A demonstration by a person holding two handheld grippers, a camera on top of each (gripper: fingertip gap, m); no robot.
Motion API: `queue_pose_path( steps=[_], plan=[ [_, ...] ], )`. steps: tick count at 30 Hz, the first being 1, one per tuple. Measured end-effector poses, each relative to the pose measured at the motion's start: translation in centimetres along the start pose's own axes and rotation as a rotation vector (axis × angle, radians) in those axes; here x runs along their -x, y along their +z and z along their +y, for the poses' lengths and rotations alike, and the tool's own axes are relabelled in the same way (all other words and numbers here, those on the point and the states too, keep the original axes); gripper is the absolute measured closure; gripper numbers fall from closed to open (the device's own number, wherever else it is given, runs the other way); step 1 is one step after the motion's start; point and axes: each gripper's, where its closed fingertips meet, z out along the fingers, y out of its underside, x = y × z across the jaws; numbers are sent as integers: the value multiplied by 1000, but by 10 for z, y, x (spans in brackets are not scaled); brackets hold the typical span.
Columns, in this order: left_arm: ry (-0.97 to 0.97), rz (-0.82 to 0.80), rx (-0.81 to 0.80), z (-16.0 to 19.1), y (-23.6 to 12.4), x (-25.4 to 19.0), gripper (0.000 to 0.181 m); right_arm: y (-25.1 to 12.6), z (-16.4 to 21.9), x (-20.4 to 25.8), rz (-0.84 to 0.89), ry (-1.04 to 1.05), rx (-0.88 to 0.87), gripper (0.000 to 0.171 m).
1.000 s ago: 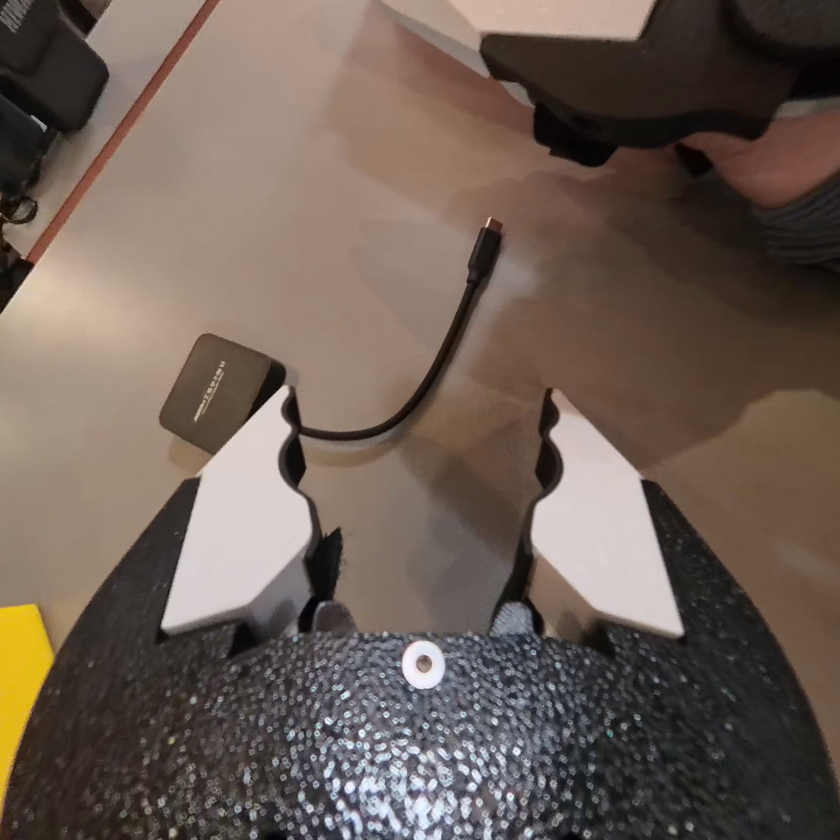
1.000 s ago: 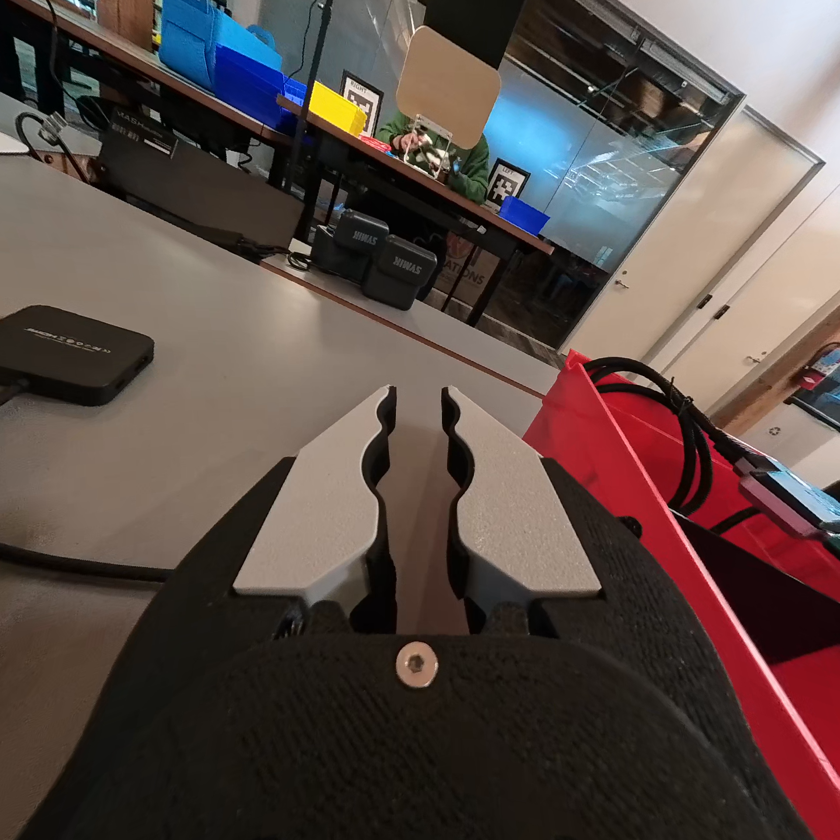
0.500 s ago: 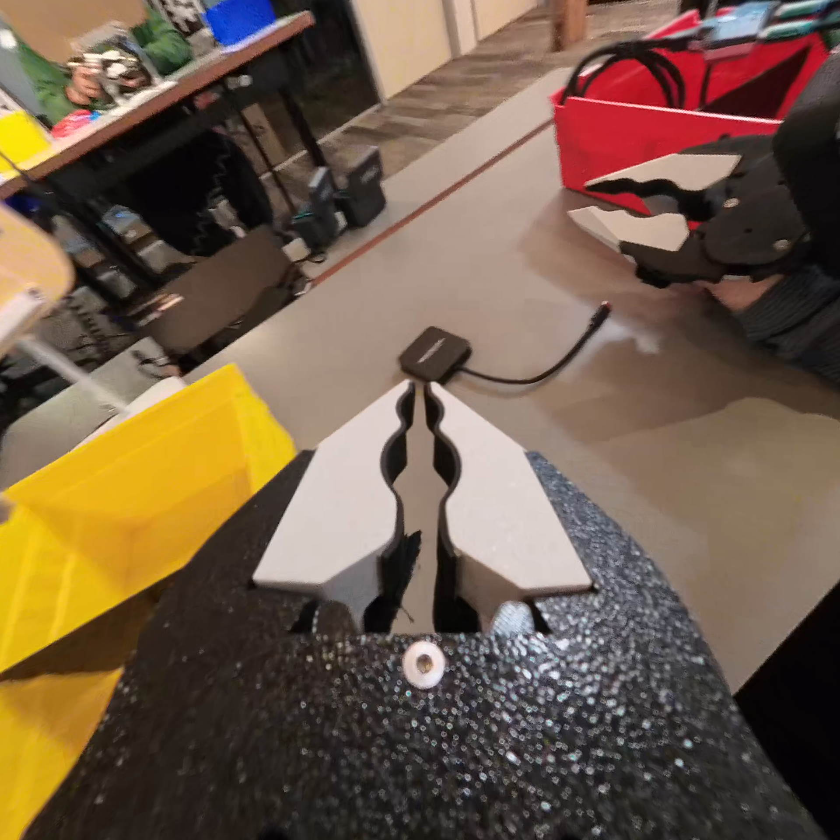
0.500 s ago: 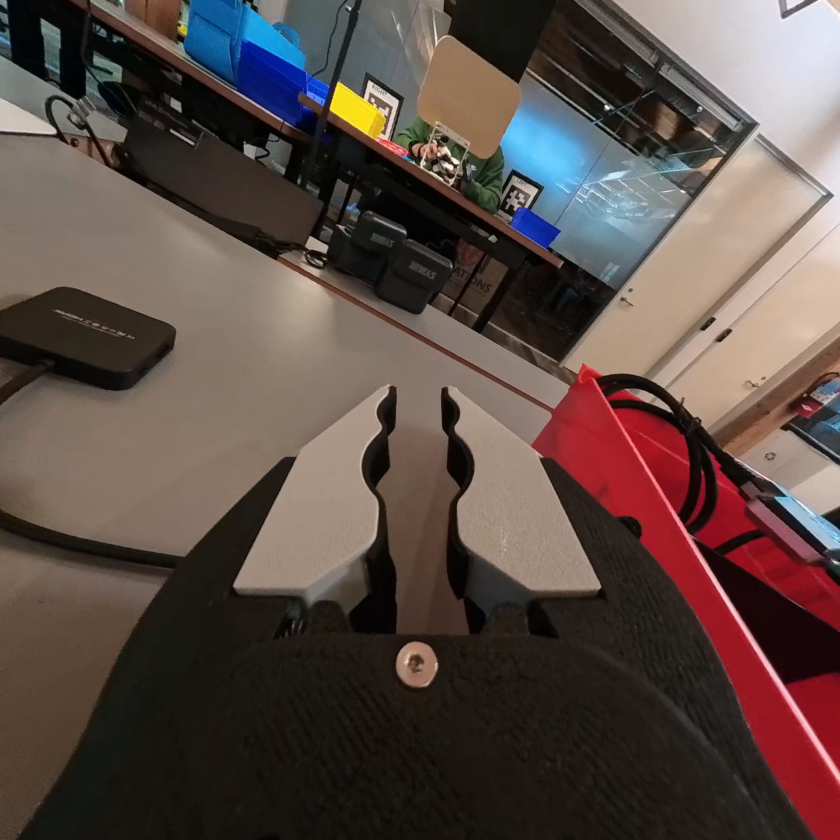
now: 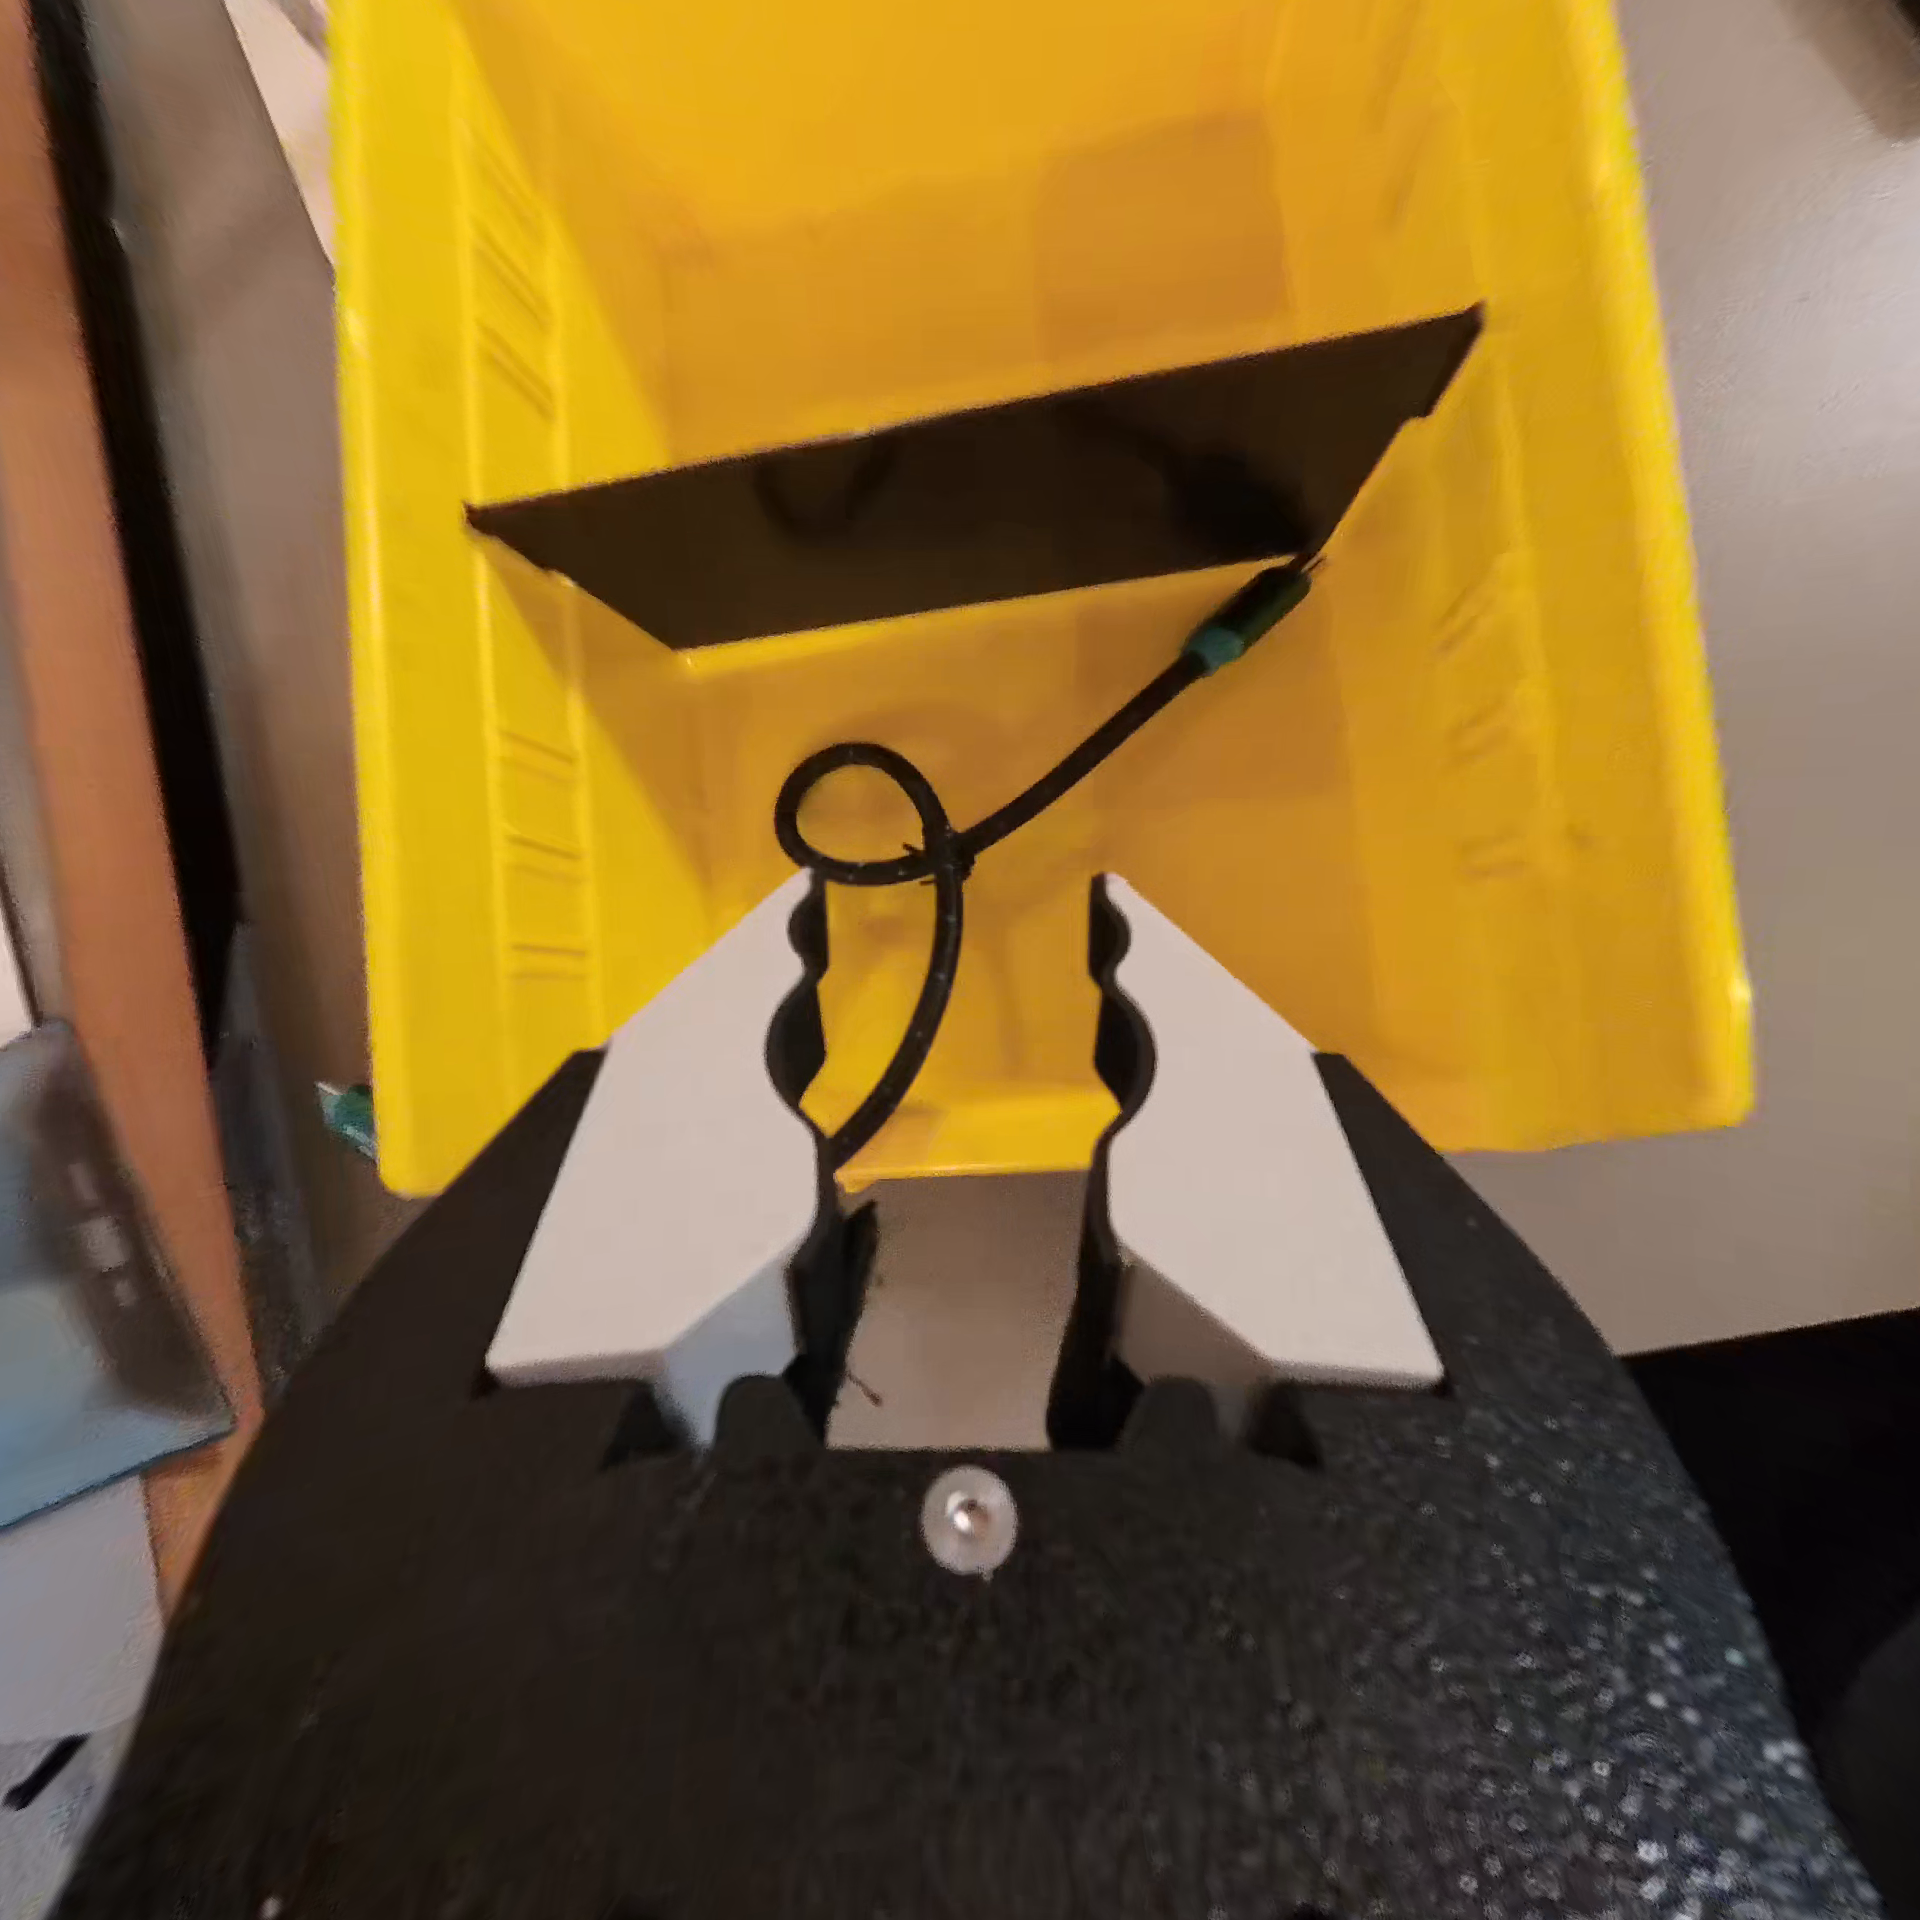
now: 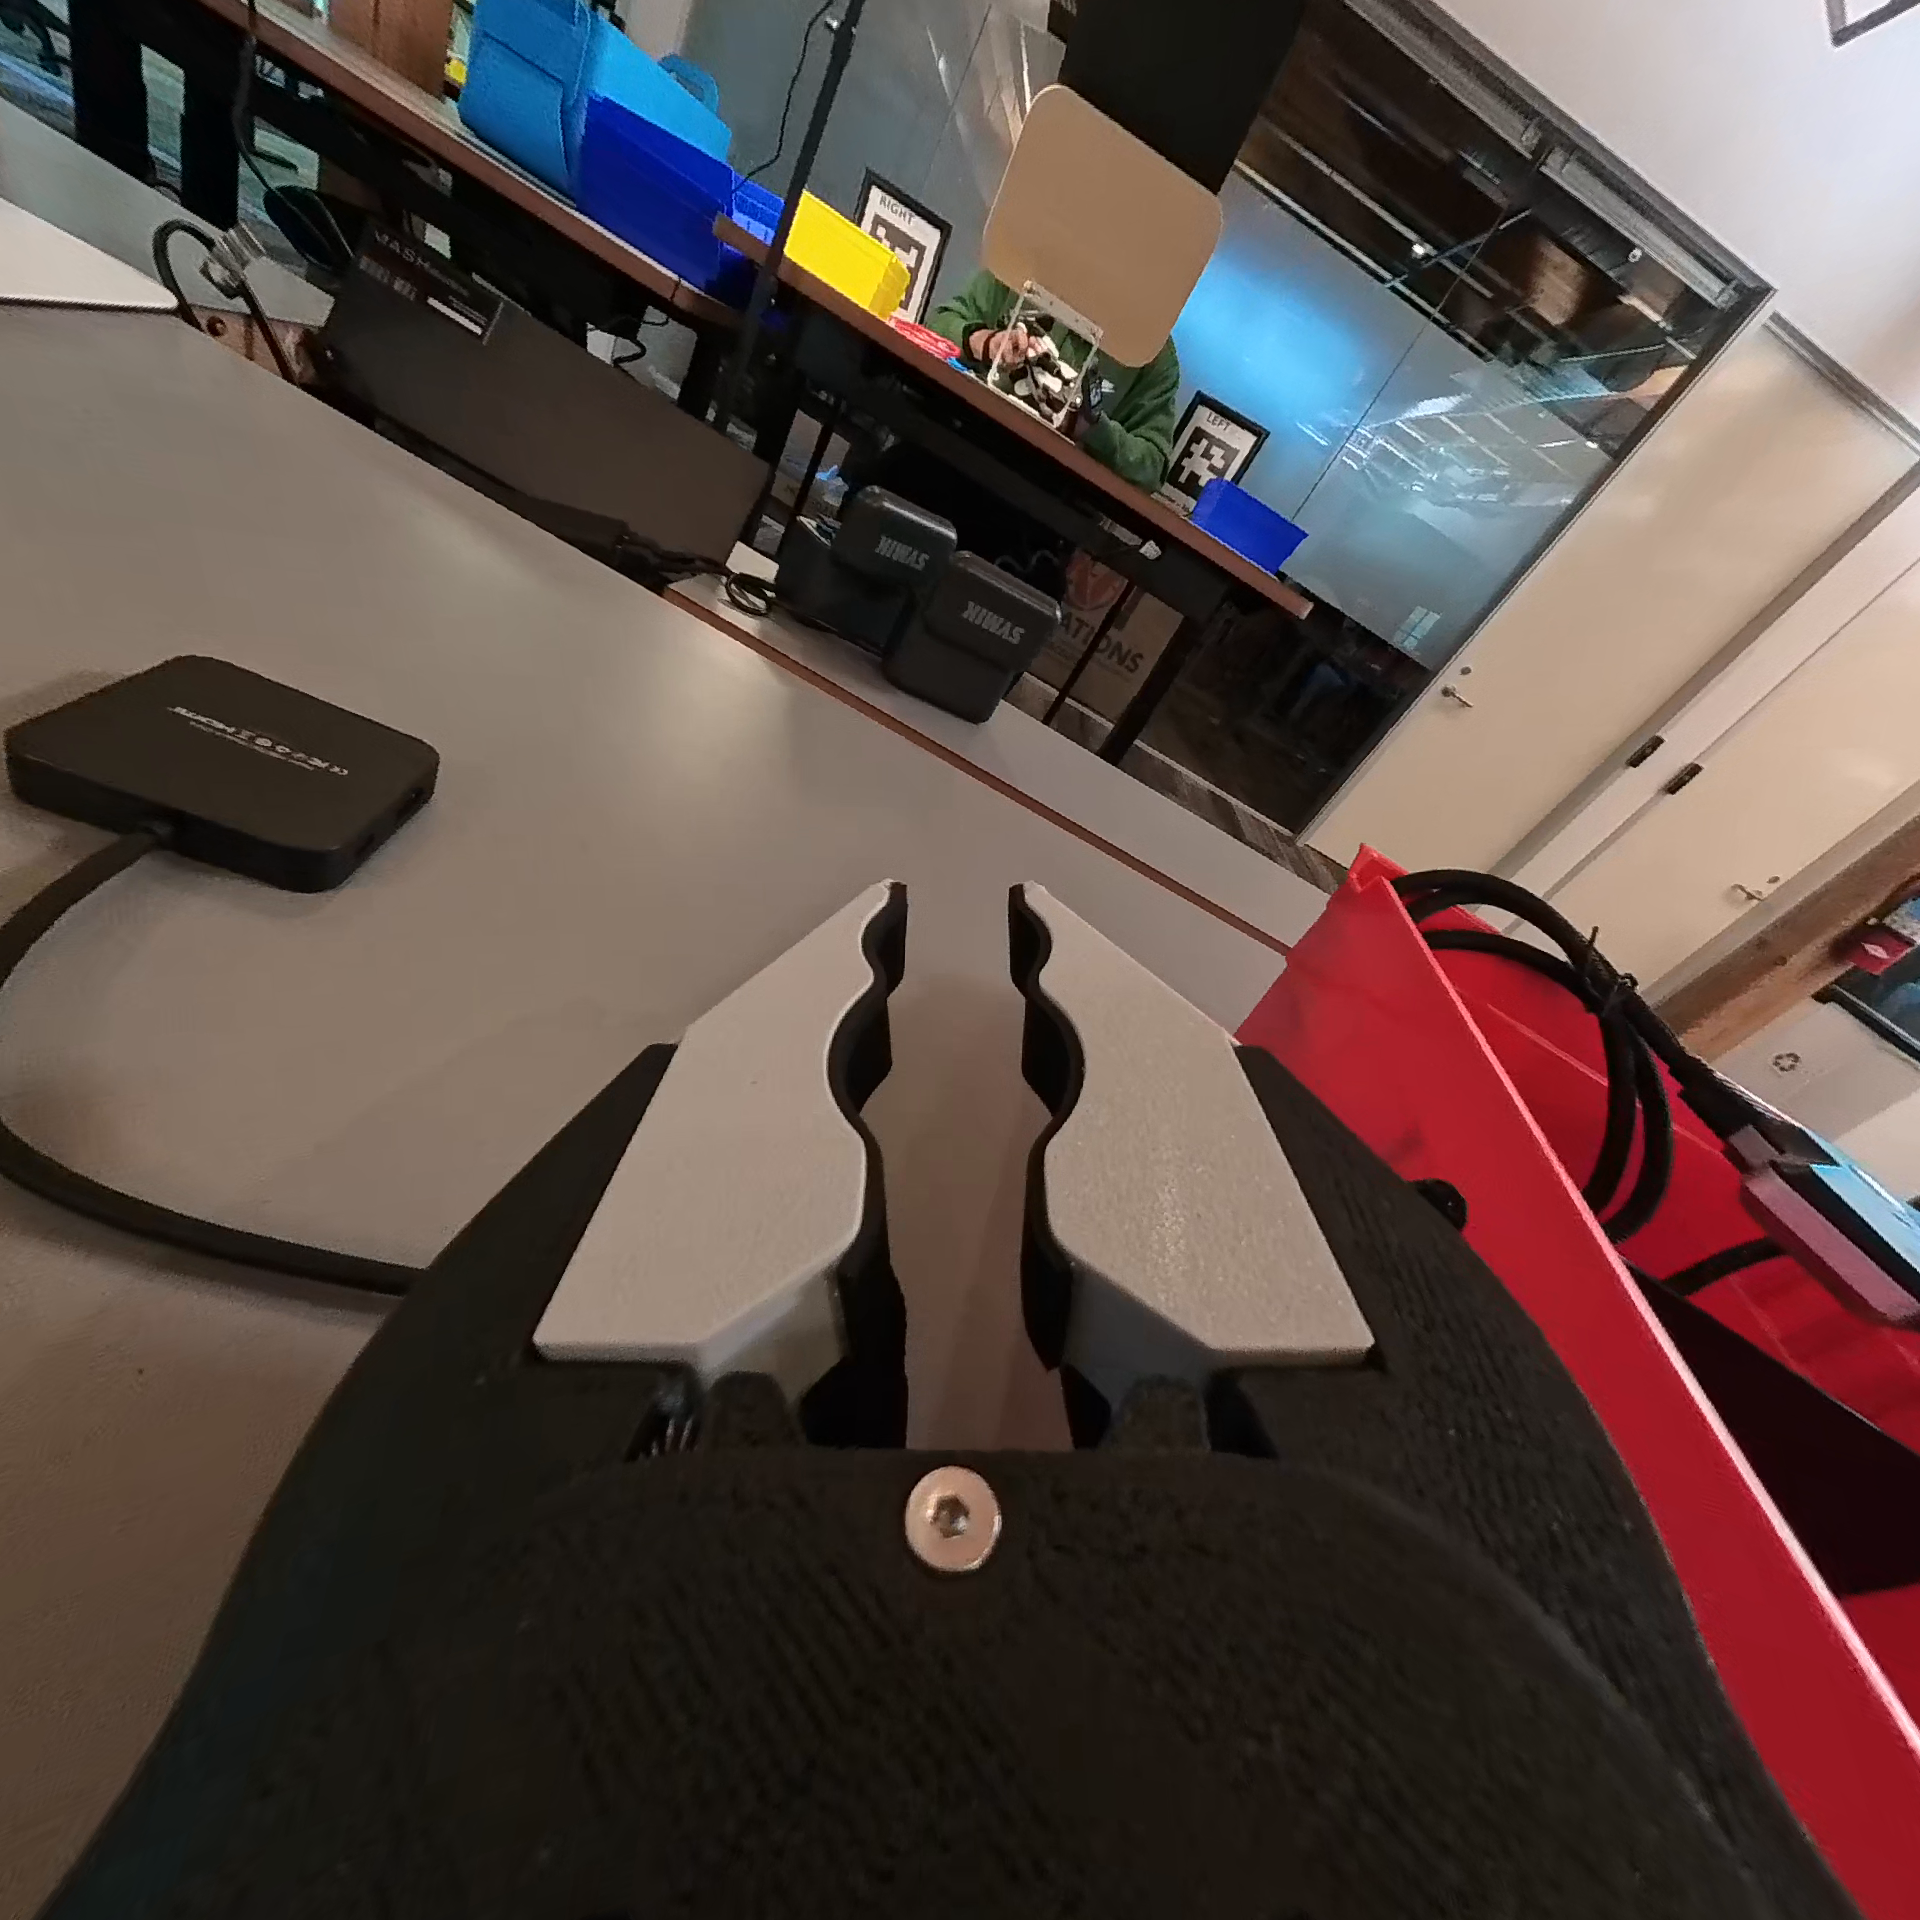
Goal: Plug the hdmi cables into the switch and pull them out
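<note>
left tongs swung off the switch mid-bench, now open over a cable in the yellow bin, fetching it; right tongs slightly open, empty

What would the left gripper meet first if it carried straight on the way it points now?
Probably the thin black cable looped in the yellow bin; the left gripper is open above it, though depth is unclear.

Grey table, black switch lying flat (cable attached), red bin, yellow bin
</note>
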Motion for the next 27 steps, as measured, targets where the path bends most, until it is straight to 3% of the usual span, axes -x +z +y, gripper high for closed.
queue_pose_path(
  steps=[1,6,13,15,20,27],
  plan=[
    [-5,1,23,4,5,3,131,0,0,0,-1,-1,0,153],
    [-8,-17,159,26,33,11,135,0,0,1,-7,-4,-1,153],
    [19,-79,165,23,37,16,177,0,0,3,-15,-9,0,153],
    [34,-106,151,19,34,18,177,0,-1,3,-18,-9,-1,153],
    [57,-224,23,-4,1,28,178,0,-1,4,-23,-11,-3,153],
    [127,-383,-310,-60,-86,22,178,1,-1,5,-25,-20,-3,153]
  ],
)
